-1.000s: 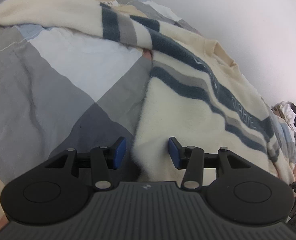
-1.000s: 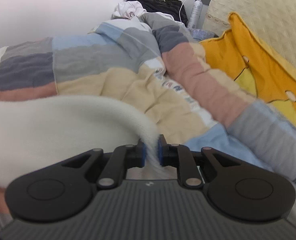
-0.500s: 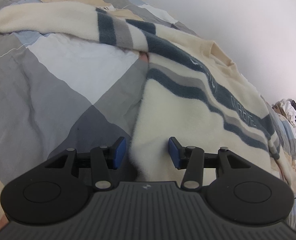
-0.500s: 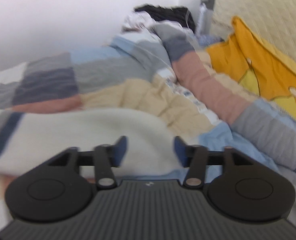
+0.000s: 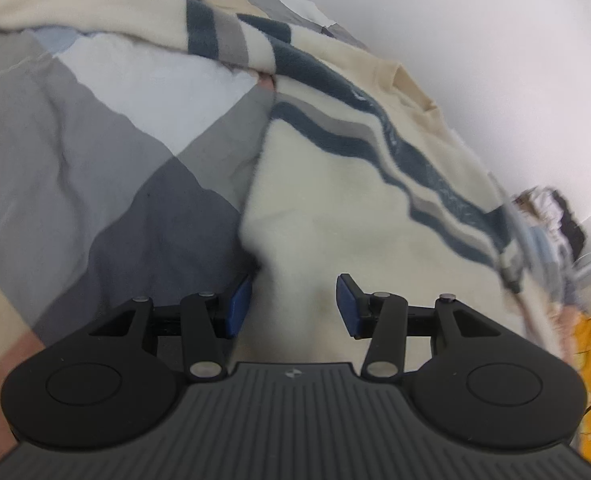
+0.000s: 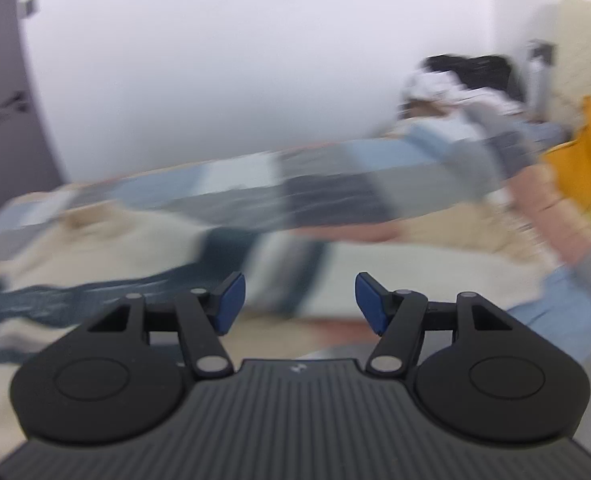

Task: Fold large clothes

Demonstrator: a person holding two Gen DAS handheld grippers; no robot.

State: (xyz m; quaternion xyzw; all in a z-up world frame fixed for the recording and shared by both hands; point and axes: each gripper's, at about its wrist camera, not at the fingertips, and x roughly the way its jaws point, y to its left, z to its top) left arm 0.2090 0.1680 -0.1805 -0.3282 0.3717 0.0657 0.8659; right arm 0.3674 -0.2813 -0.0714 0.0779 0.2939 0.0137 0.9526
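Observation:
A cream sweater (image 5: 335,200) with navy and grey stripes lies spread on the bed, collar toward the wall. One sleeve (image 5: 95,4) stretches off to the upper left. My left gripper (image 5: 293,296) hovers open over the sweater's near side edge; fleece shows in the gap, but neither pad presses on it. In the blurred right wrist view, my right gripper (image 6: 299,296) stands open and holds nothing, raised above the sweater (image 6: 415,276), whose striped part lies below and ahead of the fingers.
A patchwork duvet (image 5: 95,140) in grey, blue, white and peach covers the bed (image 6: 335,188). A yellow pillow (image 6: 587,168) and a pile of clothes (image 6: 455,76) lie at the far right by the headboard. A white wall runs behind, with a dark door (image 6: 3,100) at left.
My right gripper let go of the cream sleeve, opened wide, then rose and swung left across the bed. The left gripper shifted slightly along the sweater's edge, still open.

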